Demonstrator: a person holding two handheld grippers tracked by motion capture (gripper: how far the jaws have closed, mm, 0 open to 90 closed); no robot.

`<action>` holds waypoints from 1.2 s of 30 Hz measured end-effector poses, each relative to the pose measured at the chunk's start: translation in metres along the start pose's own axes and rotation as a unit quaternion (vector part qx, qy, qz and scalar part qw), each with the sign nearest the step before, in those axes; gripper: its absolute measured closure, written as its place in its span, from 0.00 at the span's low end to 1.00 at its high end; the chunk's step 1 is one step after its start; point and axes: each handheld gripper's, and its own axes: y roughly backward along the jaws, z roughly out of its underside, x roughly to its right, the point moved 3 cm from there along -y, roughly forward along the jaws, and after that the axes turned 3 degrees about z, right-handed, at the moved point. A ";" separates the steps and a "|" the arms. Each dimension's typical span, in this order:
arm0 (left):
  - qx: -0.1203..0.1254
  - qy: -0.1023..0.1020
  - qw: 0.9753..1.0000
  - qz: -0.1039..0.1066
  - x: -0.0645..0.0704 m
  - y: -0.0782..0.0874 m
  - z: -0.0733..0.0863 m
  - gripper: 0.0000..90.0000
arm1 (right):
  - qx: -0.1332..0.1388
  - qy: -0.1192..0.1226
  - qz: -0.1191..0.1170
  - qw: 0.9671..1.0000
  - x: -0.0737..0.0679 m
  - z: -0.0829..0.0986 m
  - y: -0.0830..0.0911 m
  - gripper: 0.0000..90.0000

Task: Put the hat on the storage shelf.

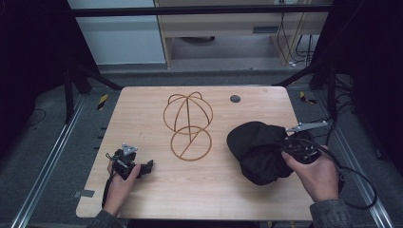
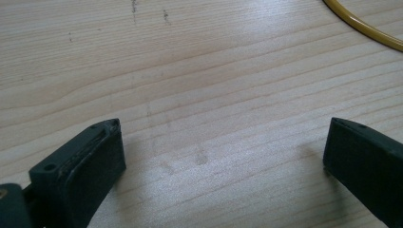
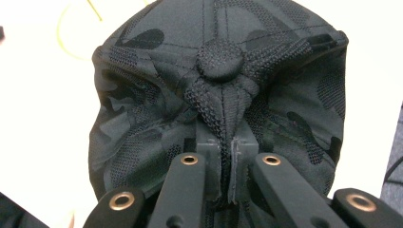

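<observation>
**Right gripper clamped on cap, left idle and open**

Right gripper: jaws pinched together on the crown fabric of the black cap, just below the top button. Mesh and camo panels bunch up around the pinch point. In the high view the cap sits crumpled on the right side of the counter, with the right hand and its gripper against the cap's right edge.

Left gripper: held low at the front-left of the counter by the left hand. Its own view shows the jaws spread wide, nothing between them but bare wood grain; gripper sits just above or on the surface, can't tell which.

Wire hat stand: yellow-brown, dome frame over a ring base, mid-counter, between the two grippers and apart from both. A piece of its yellow ring clips the top-right corner of the left gripper view. Small dark round disc near the counter's far edge.
</observation>
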 end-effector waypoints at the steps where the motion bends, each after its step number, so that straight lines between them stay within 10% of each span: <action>1: 0.000 0.000 1.000 0.000 0.000 0.000 0.000 0.00 | 0.005 0.001 0.001 1.000 0.000 -0.003 0.003 0.96; 36: 0.000 -0.001 1.000 0.000 0.000 0.000 0.000 0.00 | 0.161 0.022 -0.007 0.987 -0.040 -0.089 0.094 0.96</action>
